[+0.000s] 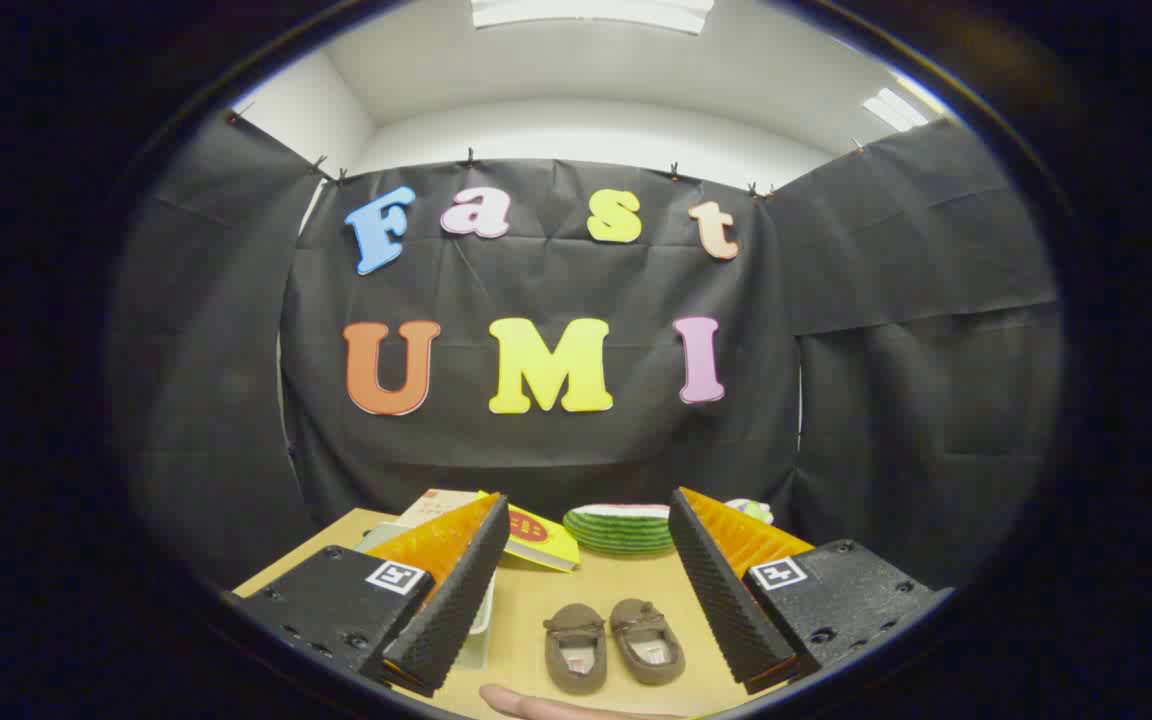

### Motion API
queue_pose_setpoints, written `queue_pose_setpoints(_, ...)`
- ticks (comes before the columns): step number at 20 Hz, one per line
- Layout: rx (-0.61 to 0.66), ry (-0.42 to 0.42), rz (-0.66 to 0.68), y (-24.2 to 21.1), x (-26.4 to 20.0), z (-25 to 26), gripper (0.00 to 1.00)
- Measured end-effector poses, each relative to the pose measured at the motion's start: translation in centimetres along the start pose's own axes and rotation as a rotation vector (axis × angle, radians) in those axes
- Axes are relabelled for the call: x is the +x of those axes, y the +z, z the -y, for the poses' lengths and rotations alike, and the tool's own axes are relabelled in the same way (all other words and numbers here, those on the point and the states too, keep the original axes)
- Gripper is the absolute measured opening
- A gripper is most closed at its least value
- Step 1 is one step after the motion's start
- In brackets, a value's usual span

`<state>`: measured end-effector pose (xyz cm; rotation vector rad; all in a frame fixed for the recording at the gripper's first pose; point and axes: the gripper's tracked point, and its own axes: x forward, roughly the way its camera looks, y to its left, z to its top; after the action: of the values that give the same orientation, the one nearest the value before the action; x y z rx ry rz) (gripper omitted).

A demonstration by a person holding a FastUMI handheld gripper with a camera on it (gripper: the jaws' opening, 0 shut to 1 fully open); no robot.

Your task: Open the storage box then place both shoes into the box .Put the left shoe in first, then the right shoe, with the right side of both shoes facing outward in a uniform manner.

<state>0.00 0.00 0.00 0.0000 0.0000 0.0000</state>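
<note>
Though fingers (591, 520) apart: suede shoes (614, 645) (ribbed pads).

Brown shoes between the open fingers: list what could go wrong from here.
1. The two brown shoes lie side by side, touching or nearly so; closing on one may drag the other.
2. A person's hand lies on the table just in front of the shoes, so the gripper, its fingers wide open, could nip it while descending.
3. The translucent storage box sits mostly hidden behind the left finger, which may knock it.

A recording booth: black cloth walls (556, 440), wooden table (596, 590).
</note>
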Motion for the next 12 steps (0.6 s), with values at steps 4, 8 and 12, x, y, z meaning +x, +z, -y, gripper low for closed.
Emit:
queue_pose_setpoints(4,-0.005,0.016,-0.031,-1.2,0.5,-0.3,1.0)
queue_pose_setpoints(8,0.012,0.034,-0.056,-1.9,1.1,-0.2,1.0)
queue_pose_setpoints(12,0.01,0.014,-0.077,-3.0,2.4,0.3,1.0)
